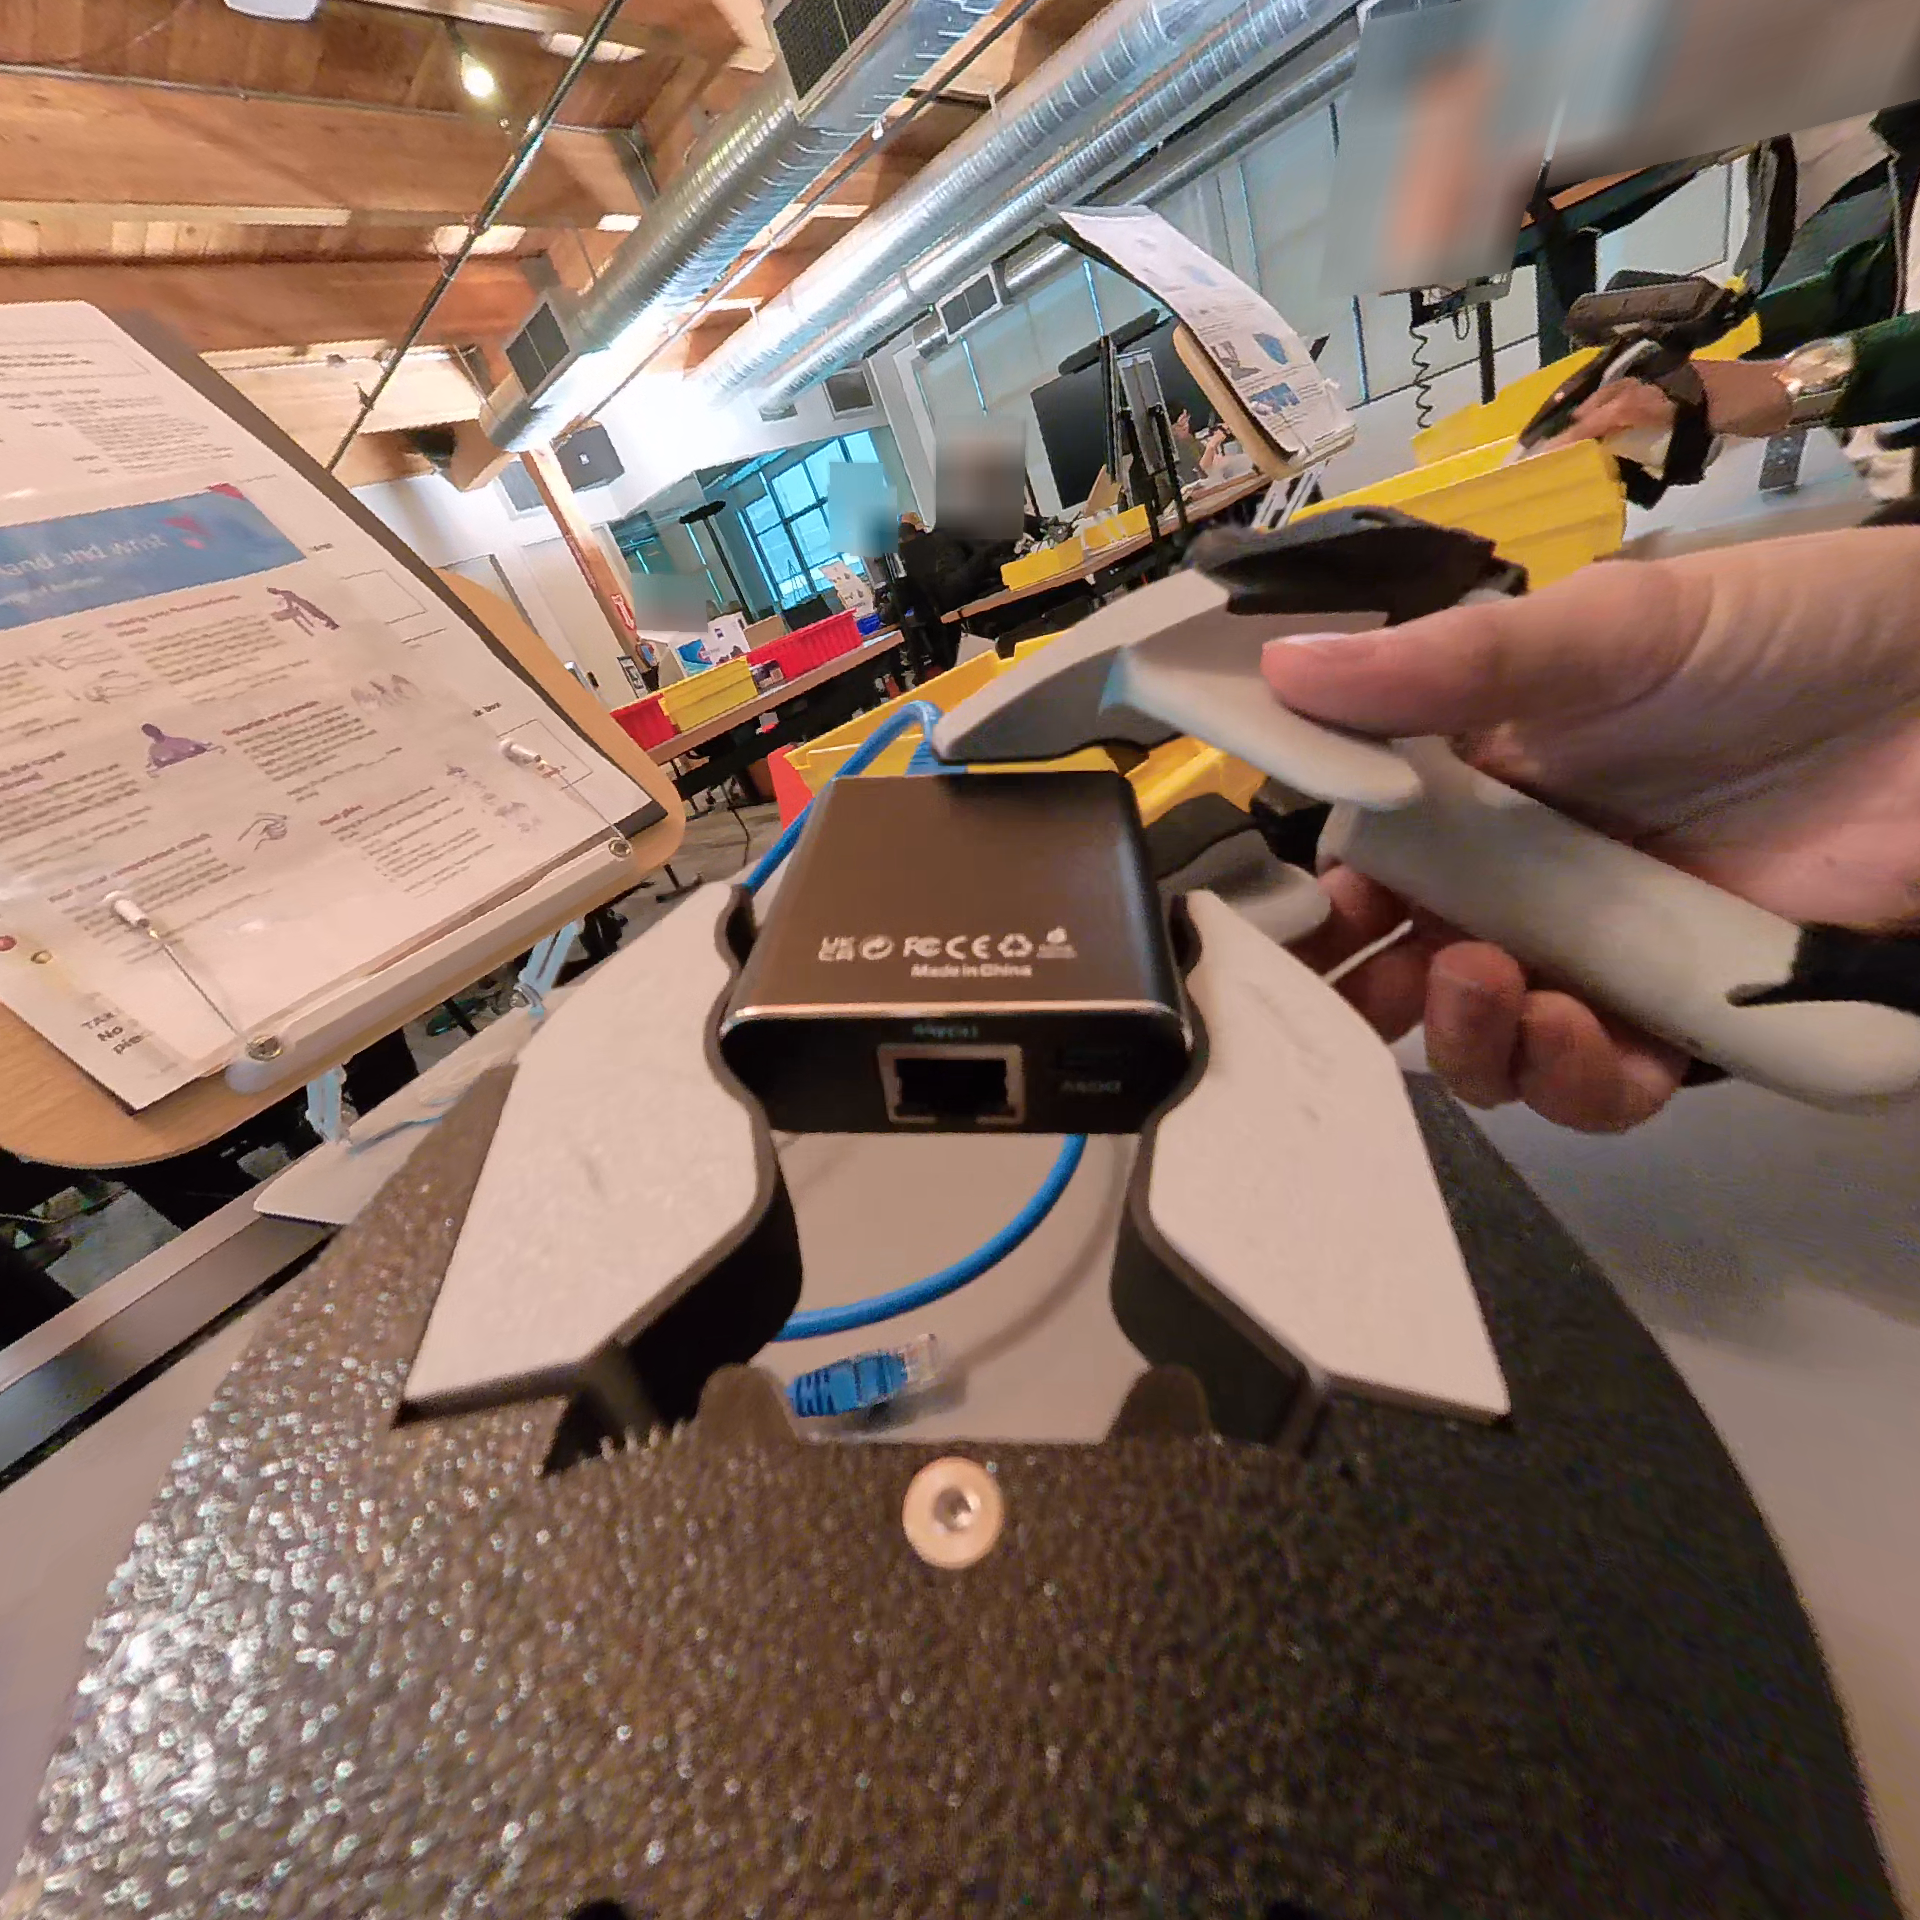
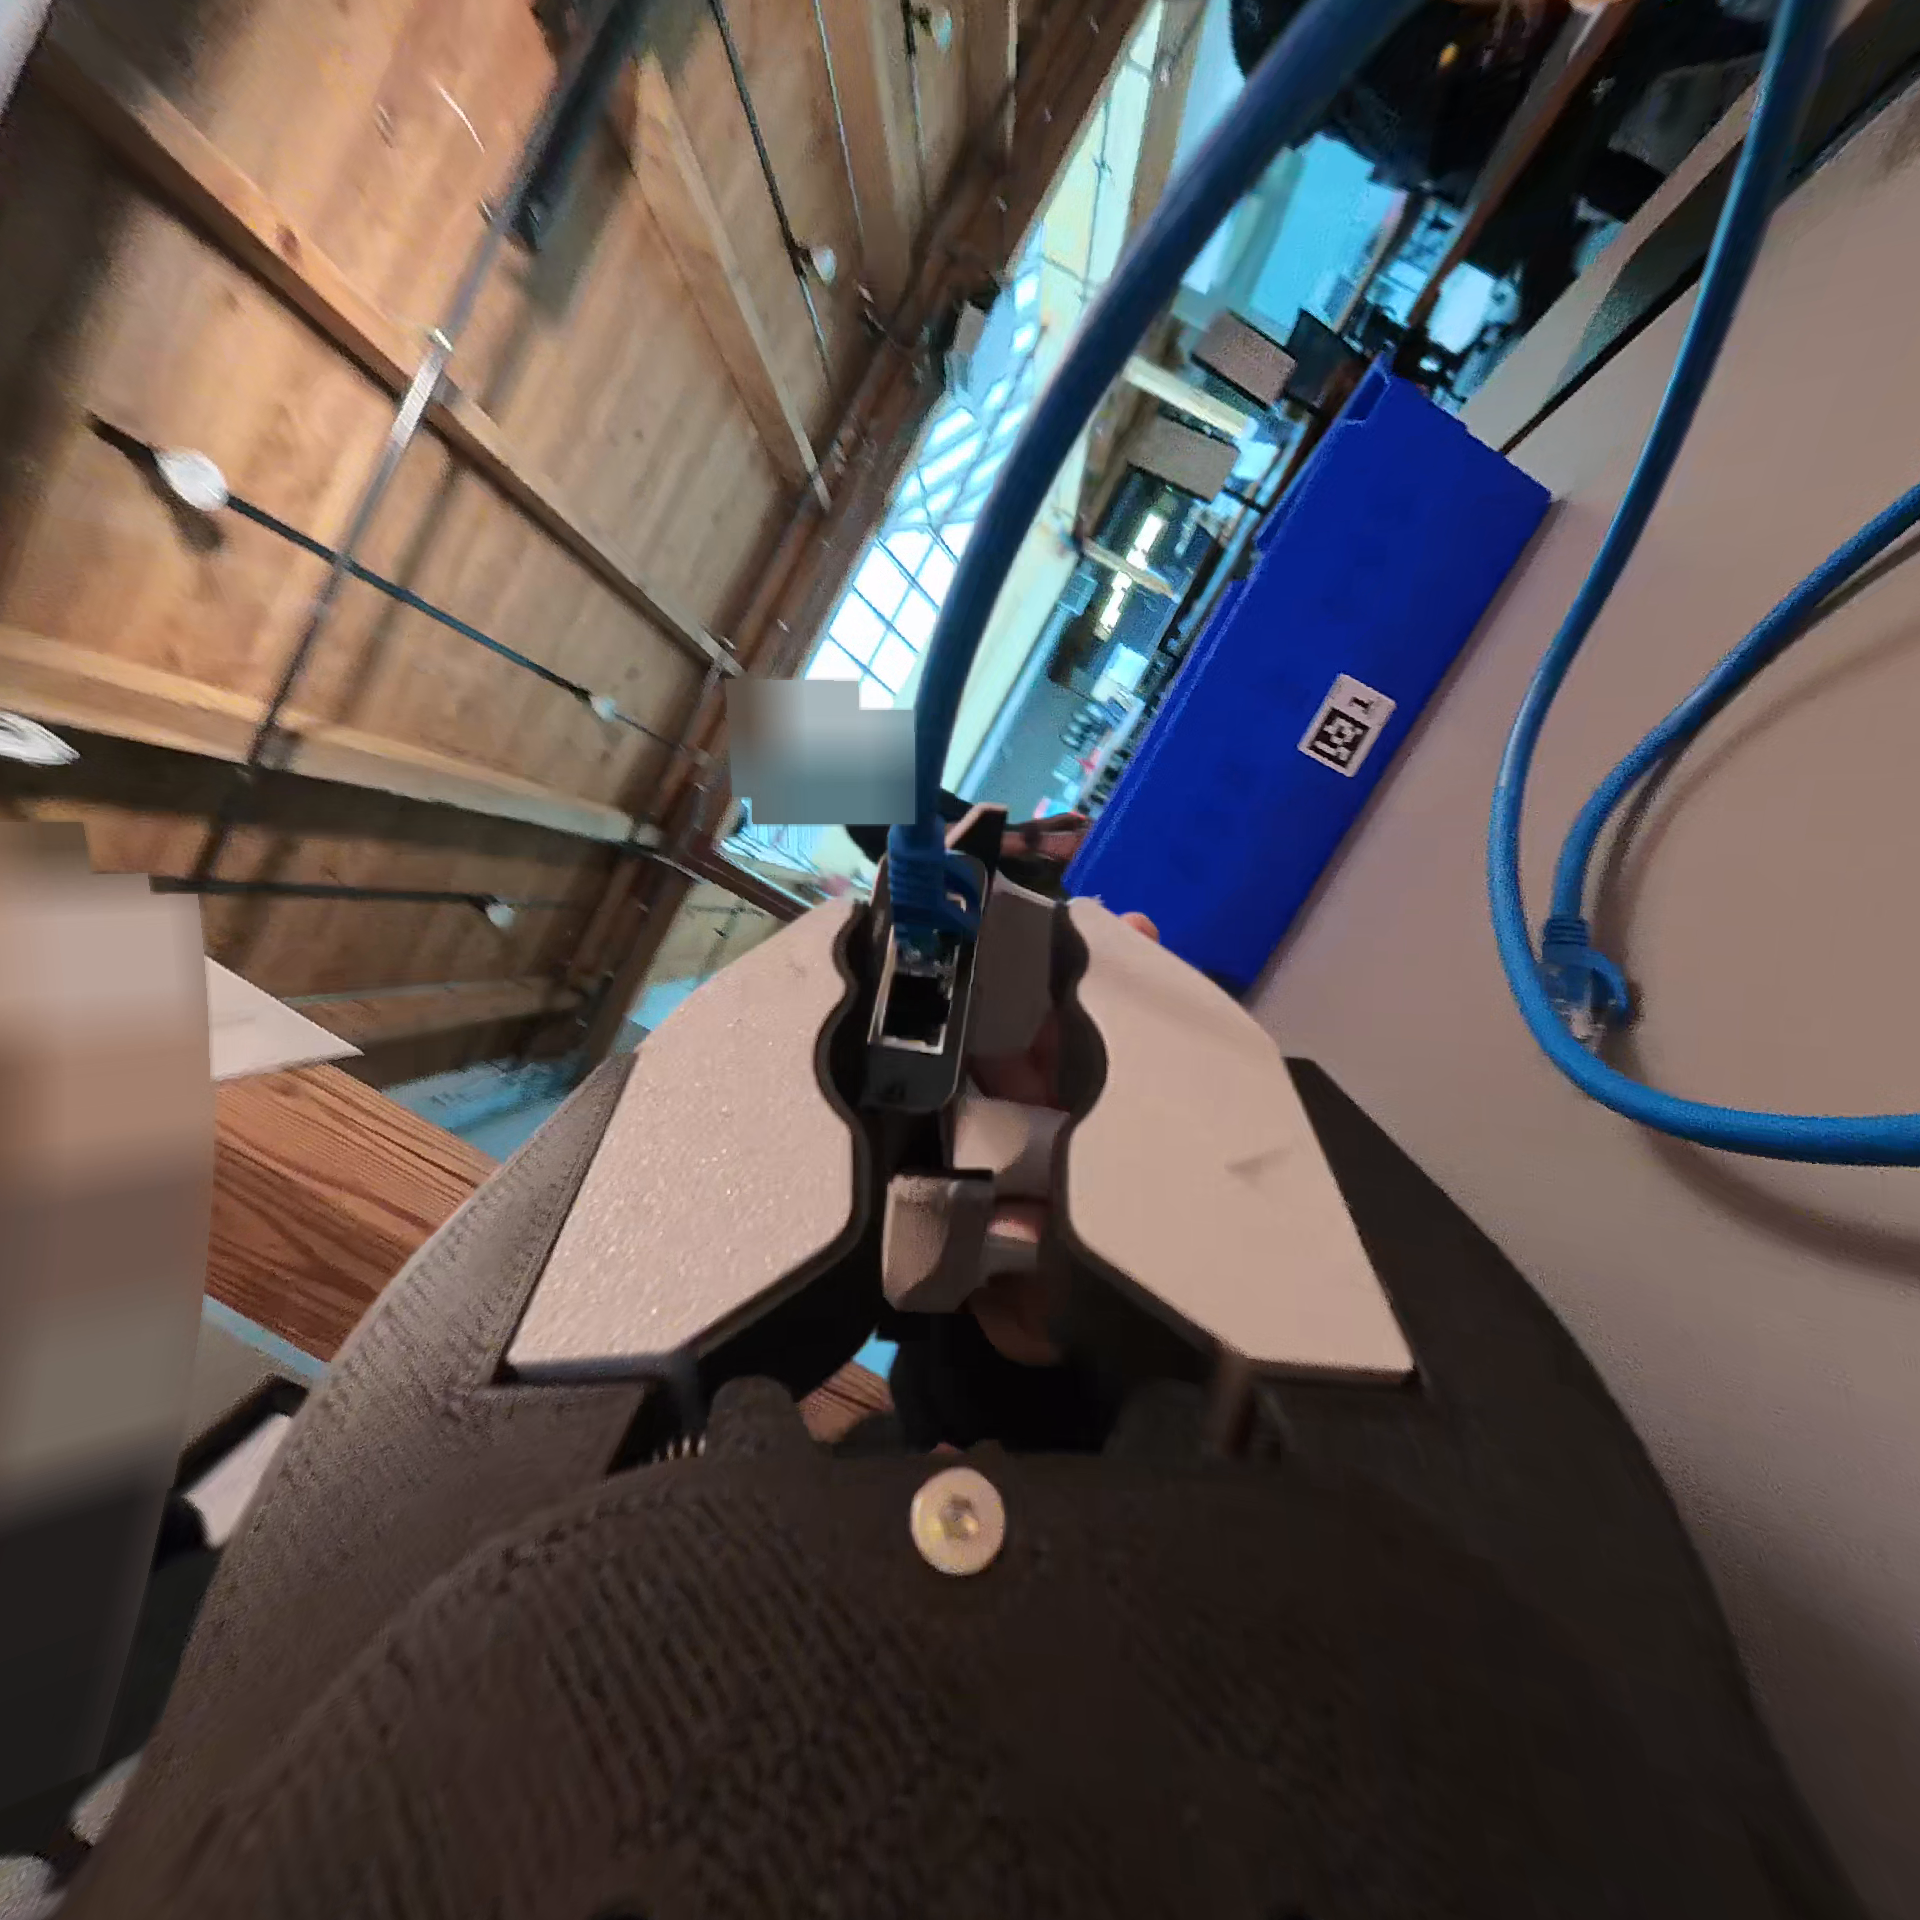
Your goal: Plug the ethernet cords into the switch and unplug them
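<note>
Workshop with timber ceiling, grey surface (image 2: 1714,1351) at right. Black switch (image 1: 961,935) at frame centre, clamped between left gripper (image 1: 961,997) jaws, empty port facing camera. Right gripper (image 2: 961,1023) jaws apart around switch's far end, beside plugged blue cord (image 2: 920,883); loose plug (image 1: 868,1377) below.

The black switch (image 1: 956,935) carries a row of white printed marks on its upper face and tiny lettering by its port. A printed sheet (image 1: 239,665) stands on a slanted board to the left. The blue bin (image 2: 1299,707) bears a small white coded sticker (image 2: 1347,724).
</note>
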Available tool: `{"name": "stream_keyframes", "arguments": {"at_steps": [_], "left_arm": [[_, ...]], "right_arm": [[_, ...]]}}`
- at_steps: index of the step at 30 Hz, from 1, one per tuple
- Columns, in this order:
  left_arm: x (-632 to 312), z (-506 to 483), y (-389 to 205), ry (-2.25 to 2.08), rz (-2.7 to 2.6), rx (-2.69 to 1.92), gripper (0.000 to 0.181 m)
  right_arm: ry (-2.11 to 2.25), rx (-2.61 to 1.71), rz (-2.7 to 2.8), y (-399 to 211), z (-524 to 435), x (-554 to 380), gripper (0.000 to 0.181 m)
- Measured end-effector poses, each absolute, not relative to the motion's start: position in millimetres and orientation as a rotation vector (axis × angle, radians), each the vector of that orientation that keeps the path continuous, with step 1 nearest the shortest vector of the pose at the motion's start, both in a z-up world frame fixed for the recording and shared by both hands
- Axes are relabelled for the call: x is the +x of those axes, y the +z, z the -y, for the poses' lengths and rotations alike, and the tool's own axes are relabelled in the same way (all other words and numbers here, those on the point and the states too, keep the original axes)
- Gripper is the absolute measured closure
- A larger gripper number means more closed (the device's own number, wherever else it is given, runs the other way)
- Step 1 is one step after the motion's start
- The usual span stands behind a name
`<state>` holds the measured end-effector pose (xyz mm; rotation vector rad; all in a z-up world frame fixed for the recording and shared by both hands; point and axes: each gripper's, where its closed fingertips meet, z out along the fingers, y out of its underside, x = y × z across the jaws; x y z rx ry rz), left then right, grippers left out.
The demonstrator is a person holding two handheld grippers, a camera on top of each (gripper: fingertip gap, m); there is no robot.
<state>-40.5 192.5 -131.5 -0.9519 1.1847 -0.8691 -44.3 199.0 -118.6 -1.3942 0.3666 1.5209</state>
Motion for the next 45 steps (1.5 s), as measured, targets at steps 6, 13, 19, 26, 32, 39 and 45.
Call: {"name": "stream_keyframes", "arguments": {"at_steps": [6, 13, 19, 26, 32, 39, 45], "left_arm": [[-41, -190, -130, -0.871, -1.194, -0.932, 0.108], [-40, -189, -130, -0.868, -1.198, -0.923, 0.108], [-40, -188, -132, -0.849, -1.209, -0.919, 0.108], [-39, -189, -133, -0.850, -1.210, -0.929, 0.108], [-37, -191, -138, -0.827, -1.228, -0.947, 0.108], [-37, -193, -140, -0.824, -1.233, -0.950, 0.107], [-38, -195, -136, -0.815, -1.208, -0.937, 0.108]], "right_arm": [[1.565, -1.312, -0.395, -113, -197, -45, 0.166], [1.548, -1.334, -0.413, -115, -196, -46, 0.167], [1.515, -1.330, -0.432, -117, -195, -45, 0.167], [1.492, -1.309, -0.446, -118, -197, -44, 0.168], [1.492, -1.307, -0.423, -121, -196, -44, 0.168], [1.450, -1.278, -0.375, -120, -196, -43, 0.168], [1.407, -1.257, -0.333, -116, -198, -45, 0.169]]}}
